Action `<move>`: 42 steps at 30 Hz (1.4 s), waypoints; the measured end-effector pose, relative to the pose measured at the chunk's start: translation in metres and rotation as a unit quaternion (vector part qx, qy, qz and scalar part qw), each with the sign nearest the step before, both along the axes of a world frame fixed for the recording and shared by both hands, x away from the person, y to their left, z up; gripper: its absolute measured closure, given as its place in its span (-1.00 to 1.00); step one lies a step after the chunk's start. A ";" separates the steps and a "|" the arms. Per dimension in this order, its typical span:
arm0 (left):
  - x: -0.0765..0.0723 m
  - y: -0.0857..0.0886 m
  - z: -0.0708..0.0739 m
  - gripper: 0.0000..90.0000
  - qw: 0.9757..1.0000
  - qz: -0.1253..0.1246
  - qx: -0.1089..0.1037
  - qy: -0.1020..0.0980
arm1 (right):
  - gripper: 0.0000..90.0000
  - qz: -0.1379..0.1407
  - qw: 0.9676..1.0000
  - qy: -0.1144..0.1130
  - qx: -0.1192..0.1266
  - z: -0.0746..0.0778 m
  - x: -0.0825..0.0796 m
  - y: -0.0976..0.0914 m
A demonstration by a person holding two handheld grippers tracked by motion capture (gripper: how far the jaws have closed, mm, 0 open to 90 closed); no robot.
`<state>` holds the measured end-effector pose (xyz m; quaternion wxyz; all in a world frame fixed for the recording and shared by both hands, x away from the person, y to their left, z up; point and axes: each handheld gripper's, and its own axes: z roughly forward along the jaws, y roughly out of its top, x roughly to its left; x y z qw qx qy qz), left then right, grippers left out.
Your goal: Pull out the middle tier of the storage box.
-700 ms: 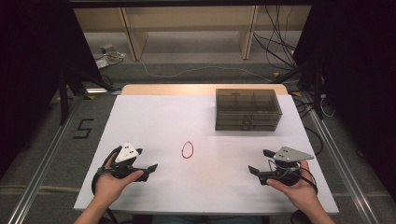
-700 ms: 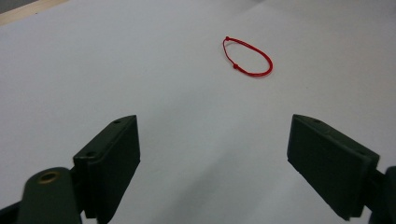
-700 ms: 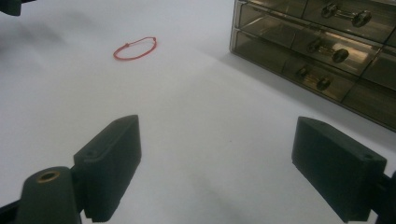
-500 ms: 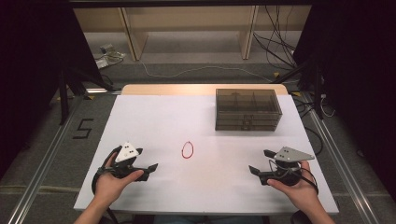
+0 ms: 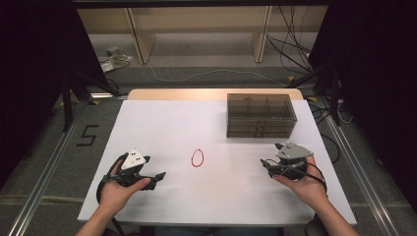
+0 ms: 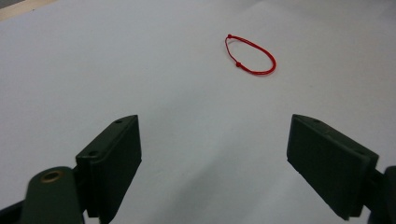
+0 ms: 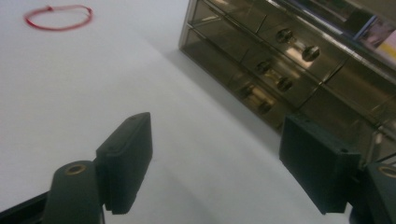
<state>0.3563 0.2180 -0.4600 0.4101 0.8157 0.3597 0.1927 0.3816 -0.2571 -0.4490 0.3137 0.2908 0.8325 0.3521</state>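
1. White counter (image 5: 162,123) carries a red string loop (image 5: 197,158), lying flat near its middle, between both hands.
2. Left tool (image 5: 158,175) rests just left of the loop, jaws spread, nothing between them.
3. Right tool (image 5: 265,163) sits farther right, jaws likewise spread and empty.
4. Smoky drawer box (image 5: 260,115) stands behind it.

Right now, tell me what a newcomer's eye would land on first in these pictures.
The small red string loop stands out, lying alone on the white table near its middle. Behind it to the right stands a smoky translucent drawer box with small round knobs. At the near edge, the left hand-held gripper and the right hand-held gripper flank the loop, both with jaws open and nothing between them.
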 end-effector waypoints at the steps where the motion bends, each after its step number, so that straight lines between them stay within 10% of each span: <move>1: 0.000 0.000 0.000 -0.60 1.000 0.001 0.000 -0.001 | -0.28 -0.003 1.000 -0.009 -0.016 0.000 0.003 0.003; 13: 0.000 0.002 0.000 -0.59 1.000 -0.003 -0.005 -0.001 | 0.00 -0.016 0.980 -0.102 -0.169 -0.012 0.033 0.034; 17: 0.000 0.002 0.000 -0.59 1.000 -0.003 -0.003 -0.001 | 0.08 -0.012 0.970 -0.127 -0.209 -0.017 0.042 0.041; 21: 0.000 0.001 0.000 -0.58 1.000 -0.004 -0.003 -0.003 | 0.22 -0.006 0.952 -0.150 -0.267 -0.024 0.051 0.048; 31: 0.000 0.003 0.000 -0.57 1.000 -0.003 -0.008 -0.002 | 0.42 -0.014 0.931 -0.171 -0.323 -0.033 0.061 0.055; 35: 0.000 0.002 0.000 -0.56 1.000 -0.002 -0.009 -0.002 | 0.44 -0.005 0.915 -0.187 -0.358 -0.036 0.066 0.057; 42: 0.000 0.003 0.000 -0.56 1.000 -0.003 -0.010 -0.001 | 0.51 -0.001 0.899 -0.193 -0.393 -0.042 0.070 0.059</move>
